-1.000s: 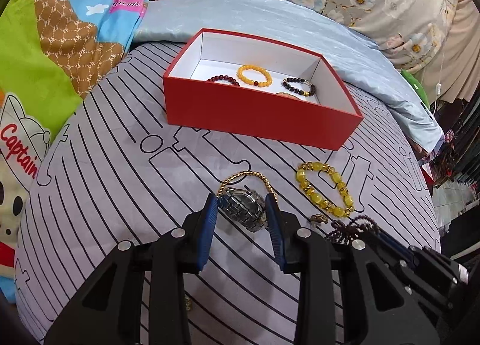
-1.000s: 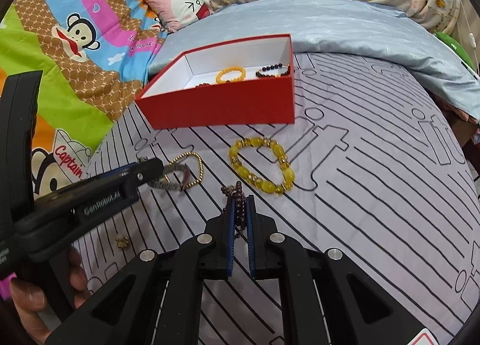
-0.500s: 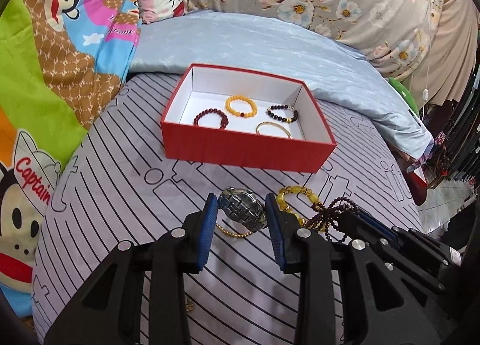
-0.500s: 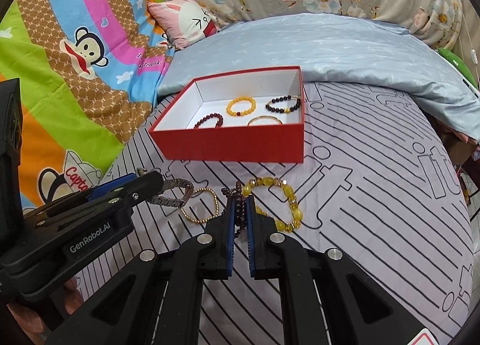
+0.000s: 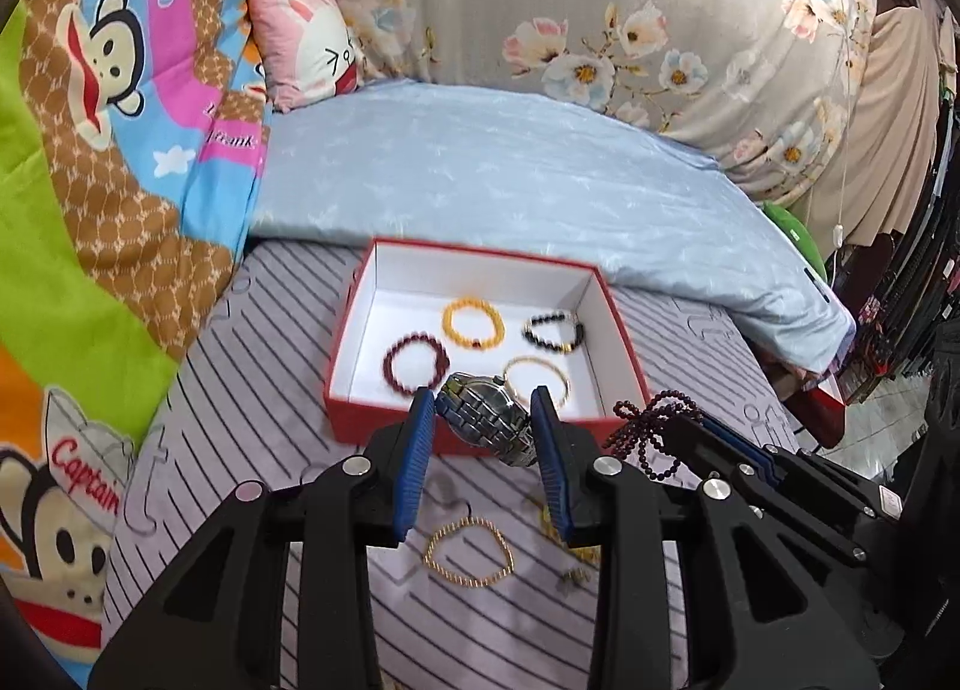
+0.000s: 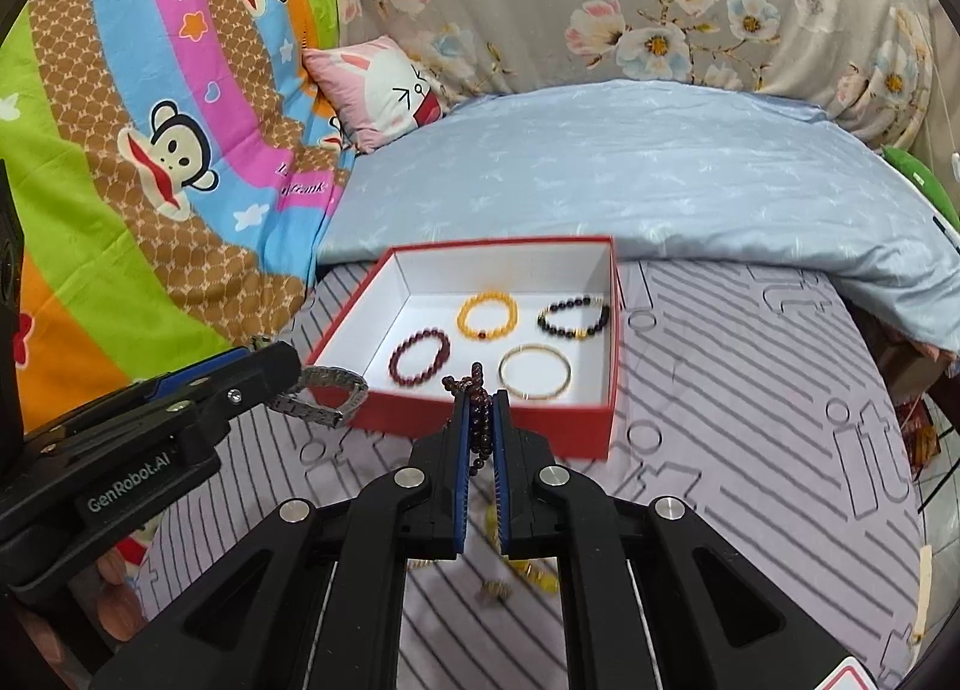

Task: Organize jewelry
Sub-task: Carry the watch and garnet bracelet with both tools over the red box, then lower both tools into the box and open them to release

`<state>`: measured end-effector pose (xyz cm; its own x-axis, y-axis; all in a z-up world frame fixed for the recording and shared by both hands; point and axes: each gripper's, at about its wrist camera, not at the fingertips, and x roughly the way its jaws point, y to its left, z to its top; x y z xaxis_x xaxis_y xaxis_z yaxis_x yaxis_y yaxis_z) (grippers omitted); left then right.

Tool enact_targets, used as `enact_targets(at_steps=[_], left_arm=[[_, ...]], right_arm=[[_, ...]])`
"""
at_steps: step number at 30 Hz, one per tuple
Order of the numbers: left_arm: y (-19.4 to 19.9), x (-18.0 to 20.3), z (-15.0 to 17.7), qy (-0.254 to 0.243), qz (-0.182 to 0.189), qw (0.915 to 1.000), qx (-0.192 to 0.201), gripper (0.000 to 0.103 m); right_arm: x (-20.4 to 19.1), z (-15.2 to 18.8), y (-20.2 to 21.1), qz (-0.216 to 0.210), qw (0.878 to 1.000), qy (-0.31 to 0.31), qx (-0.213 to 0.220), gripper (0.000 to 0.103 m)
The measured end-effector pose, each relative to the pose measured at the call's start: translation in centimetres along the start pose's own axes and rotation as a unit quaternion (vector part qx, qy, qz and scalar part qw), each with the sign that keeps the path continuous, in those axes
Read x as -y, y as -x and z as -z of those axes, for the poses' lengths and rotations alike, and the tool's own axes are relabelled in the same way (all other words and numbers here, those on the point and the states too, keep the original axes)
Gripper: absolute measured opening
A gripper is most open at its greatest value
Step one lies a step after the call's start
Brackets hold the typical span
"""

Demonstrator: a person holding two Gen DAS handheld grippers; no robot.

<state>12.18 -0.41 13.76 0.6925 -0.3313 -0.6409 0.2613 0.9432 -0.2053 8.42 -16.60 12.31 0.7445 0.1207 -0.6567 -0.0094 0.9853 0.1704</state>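
My left gripper [image 5: 483,426] is shut on a silver metal watch [image 5: 485,419] and holds it in the air in front of the near wall of the red box [image 5: 384,420]. It also shows in the right wrist view [image 6: 321,396]. My right gripper [image 6: 478,420] is shut on a dark red bead string [image 6: 474,408], also lifted, at the box's near wall [image 6: 540,429]. The string hangs at the right in the left wrist view [image 5: 651,432]. Inside the box lie a dark red bracelet [image 6: 419,357], an orange one [image 6: 487,315], a black one [image 6: 573,318] and a gold bangle [image 6: 535,371].
A thin gold bead bracelet [image 5: 471,552] lies on the striped sheet below my left gripper. A yellow bead bracelet [image 6: 528,567] and a small gold piece [image 6: 495,591] lie under my right gripper. A blue quilt [image 6: 630,168] and pink pillow [image 6: 378,84] lie beyond the box.
Both grippers have risen off the sheet with the watch and the bead string and moved toward the red box. The gold and yellow bracelets stayed on the sheet.
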Motion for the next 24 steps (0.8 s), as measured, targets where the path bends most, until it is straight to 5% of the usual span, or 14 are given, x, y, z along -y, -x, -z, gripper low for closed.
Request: enact_targets(at_steps=[9,24], left_arm=[[-5.1,-0.1,-4.2,-0.013,-0.022,0.9996,0.008,0.032],[-14.0,-0.9,-3.4,-0.013,-0.045,0.9978,-0.048,0.032]], right_arm=[[0.5,-3.8,-5.3,0.0,1.0,-0.002,-0.002,0.007],[2.1,-3.8,-13.1,0.02,0.999,-0.002,-0.049,0.007]])
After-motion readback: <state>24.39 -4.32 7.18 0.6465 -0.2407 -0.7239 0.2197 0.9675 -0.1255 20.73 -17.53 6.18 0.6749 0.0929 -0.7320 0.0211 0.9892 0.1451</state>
